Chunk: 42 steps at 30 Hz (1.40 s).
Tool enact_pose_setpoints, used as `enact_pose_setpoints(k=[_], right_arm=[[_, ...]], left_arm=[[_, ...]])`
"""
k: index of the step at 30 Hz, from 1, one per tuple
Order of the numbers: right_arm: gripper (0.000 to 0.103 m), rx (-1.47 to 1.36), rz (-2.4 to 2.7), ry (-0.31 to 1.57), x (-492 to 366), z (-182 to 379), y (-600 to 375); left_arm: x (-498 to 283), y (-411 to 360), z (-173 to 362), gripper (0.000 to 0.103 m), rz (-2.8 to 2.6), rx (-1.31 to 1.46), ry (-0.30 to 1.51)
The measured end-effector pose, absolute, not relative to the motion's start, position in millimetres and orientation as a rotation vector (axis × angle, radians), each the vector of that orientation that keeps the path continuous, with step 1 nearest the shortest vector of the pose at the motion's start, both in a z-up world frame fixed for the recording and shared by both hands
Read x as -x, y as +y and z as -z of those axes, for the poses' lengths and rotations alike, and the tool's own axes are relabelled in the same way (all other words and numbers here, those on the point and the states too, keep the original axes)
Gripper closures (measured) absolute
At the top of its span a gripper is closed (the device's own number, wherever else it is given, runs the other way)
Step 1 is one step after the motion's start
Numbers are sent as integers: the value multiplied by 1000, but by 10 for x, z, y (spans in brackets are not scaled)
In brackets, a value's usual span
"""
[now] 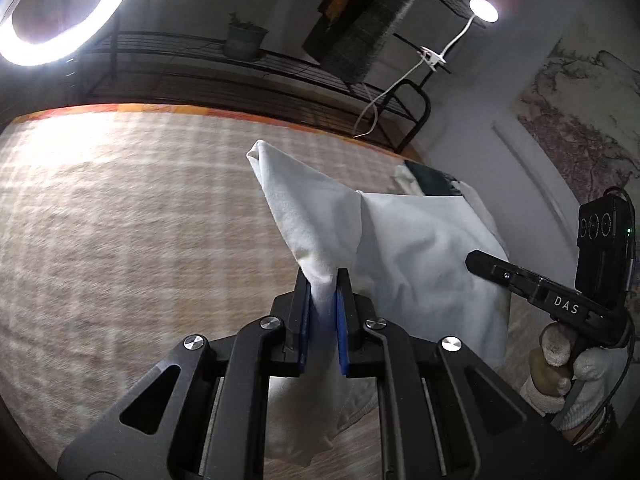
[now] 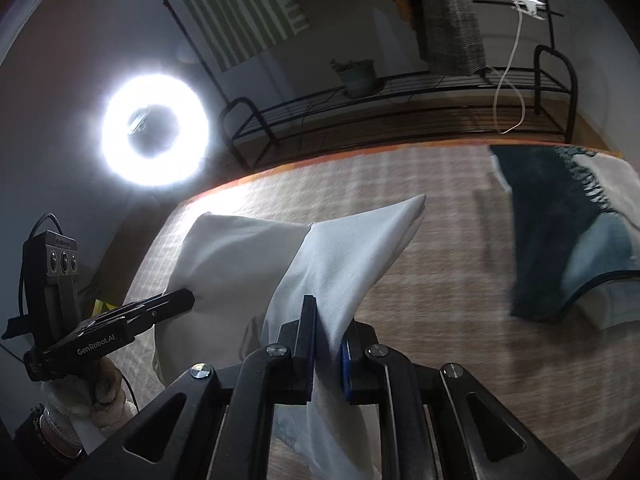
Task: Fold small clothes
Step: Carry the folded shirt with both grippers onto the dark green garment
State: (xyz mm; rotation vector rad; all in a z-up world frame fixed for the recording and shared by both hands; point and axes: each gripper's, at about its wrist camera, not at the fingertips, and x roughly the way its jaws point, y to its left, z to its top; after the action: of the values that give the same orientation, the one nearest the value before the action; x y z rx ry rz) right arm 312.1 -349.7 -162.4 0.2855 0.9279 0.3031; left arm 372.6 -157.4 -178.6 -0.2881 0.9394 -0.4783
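Left tool point(image 1: 323, 280): closing its blue-padded fingers point(image 1: 305, 320) on a bunched edge of the white garment point(image 1: 420, 260), lower centre of the left wrist view.
Right tool point(image 2: 329, 334): pinching another edge of the same white garment point(image 2: 344, 256), lower centre of the right wrist view; also showing at the right edge of the left view point(image 1: 532, 284), held by a gloved hand point(image 1: 560, 364).
White garment: hanging stretched between the two tools, lifted above the table point(image 1: 120, 220), one corner pointing up at mid-frame.
Table: being covered by a beige checked cloth with an orange border along the far edge.
Dark garment point(image 2: 560, 240): lying on the table, right side of the right view, navy and pale blue, blurred.
Ring light point(image 2: 156, 130): glowing at left of the right view.
Metal rack point(image 2: 400, 92): standing behind the table, carrying a potted plant point(image 2: 358, 74).
Clip lamp point(image 1: 483, 10): shining, upper right of the left view.
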Motion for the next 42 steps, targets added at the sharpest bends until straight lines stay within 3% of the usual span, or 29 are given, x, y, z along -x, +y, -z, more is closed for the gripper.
enact_pose_setpoints(k=[27,42], right_arm=[[96,-133,30,762,-3474,1064,-6102],[96,-169,43,797,-3950,1581,-6653]], left_arm=[[-4737,-4415,1559,94,658,160,824],[-4932,-4696,2027,94,579,72,859]])
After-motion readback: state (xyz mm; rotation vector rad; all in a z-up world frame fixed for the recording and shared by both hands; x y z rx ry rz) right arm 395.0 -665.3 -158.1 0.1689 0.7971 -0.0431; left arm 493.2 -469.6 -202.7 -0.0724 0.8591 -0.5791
